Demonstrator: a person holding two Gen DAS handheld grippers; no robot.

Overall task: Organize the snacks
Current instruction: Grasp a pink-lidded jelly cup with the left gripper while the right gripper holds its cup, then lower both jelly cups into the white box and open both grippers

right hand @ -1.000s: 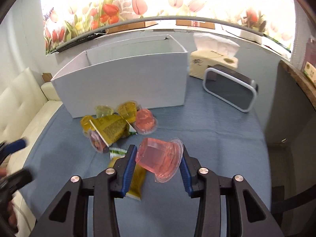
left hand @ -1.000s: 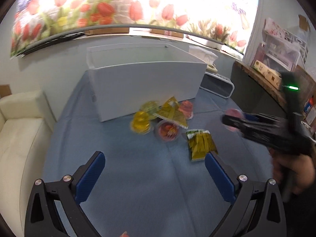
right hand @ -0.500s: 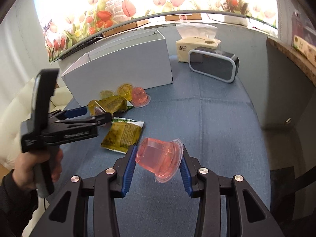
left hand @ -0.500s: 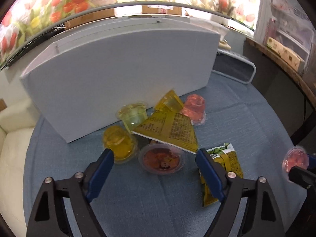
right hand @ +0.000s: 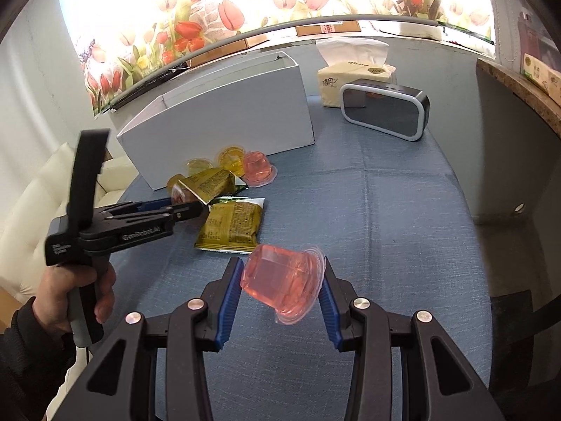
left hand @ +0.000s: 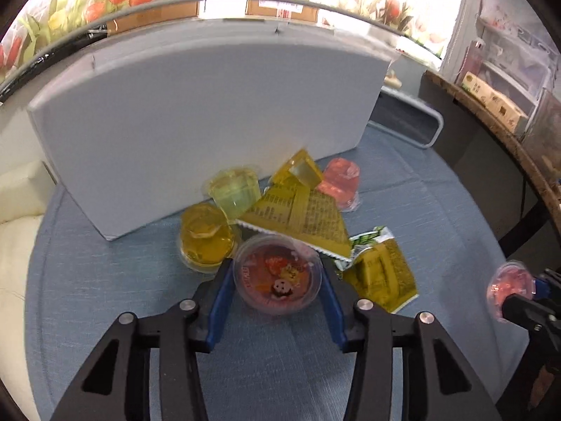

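Observation:
My left gripper [left hand: 277,280] is shut on a red jelly cup [left hand: 277,279] that lies lid-up on the blue cloth at the front of the snack pile. Behind it lie an orange jelly cup [left hand: 205,238], a pale green cup [left hand: 236,193], a yellow triangular packet [left hand: 301,215], a pink cup [left hand: 342,182] and a green-yellow packet [left hand: 380,272]. The white box [left hand: 196,122] stands behind the pile. My right gripper [right hand: 282,280] is shut on a pink jelly cup [right hand: 282,279], held above the table. The left gripper also shows in the right wrist view [right hand: 182,210].
A grey clock-speaker [right hand: 385,110] and a tissue box [right hand: 354,77] stand right of the white box. A cream sofa [right hand: 45,189] is left of the round blue table [right hand: 403,228]. A dark shelf edge [left hand: 508,140] runs on the right.
My left gripper moved forward to the pile and closed on the red jelly cup. My right gripper kept hold of the pink cup and drew back from the pile.

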